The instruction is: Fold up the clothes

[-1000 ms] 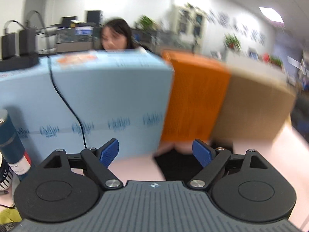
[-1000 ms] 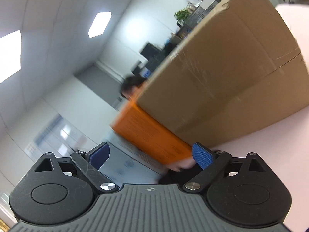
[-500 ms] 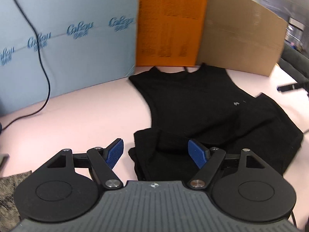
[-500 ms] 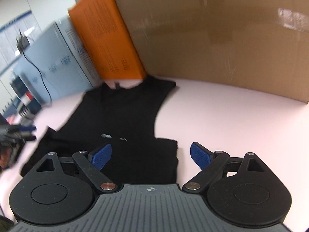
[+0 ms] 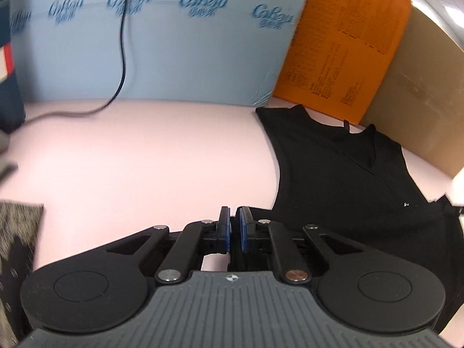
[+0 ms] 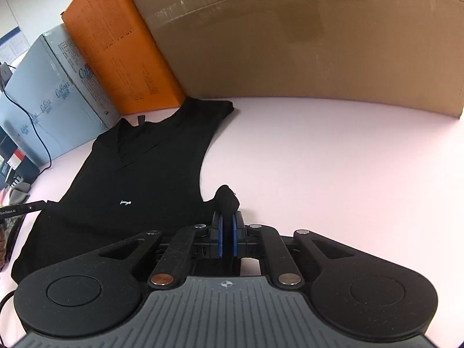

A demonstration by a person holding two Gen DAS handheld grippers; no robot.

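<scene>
Black knit fabric: a sleeveless vest [image 5: 342,179] lies flat on the pale pink bench [image 5: 139,156], neckline toward the boxes at the back.

Left wrist view. The left gripper [image 5: 233,230] has its blue pads nearly together at the vest's near left edge. A thin gap shows between them, and whether cloth sits in it cannot be told; the hem runs just under and behind the fingers. Blue box [image 5: 162,46] with a black cable [image 5: 123,58] hanging over it, orange box [image 5: 342,46] and brown carton [image 5: 417,101] stand along the back edge. A patterned grey cloth [image 5: 17,237] lies at far left, apart from the vest.

Right wrist view. The right gripper [image 6: 228,232] is clamped on a bunched tip of the vest [image 6: 139,179], which pokes up between the pads at the garment's right side below the armhole. The small white logo [image 6: 125,202] faces up. The far shoulder almost touches the orange box [image 6: 116,49]; the brown carton [image 6: 304,34] walls off the back.

Judgement: the step in hand looks like taking both lower corners for a first fold. To do it well, the left grip should be confirmed before lifting, both grippers should rise level and together, and the hem should travel toward the neckline with the fabric kept taut enough not to sag, clear of the boxes.
</scene>
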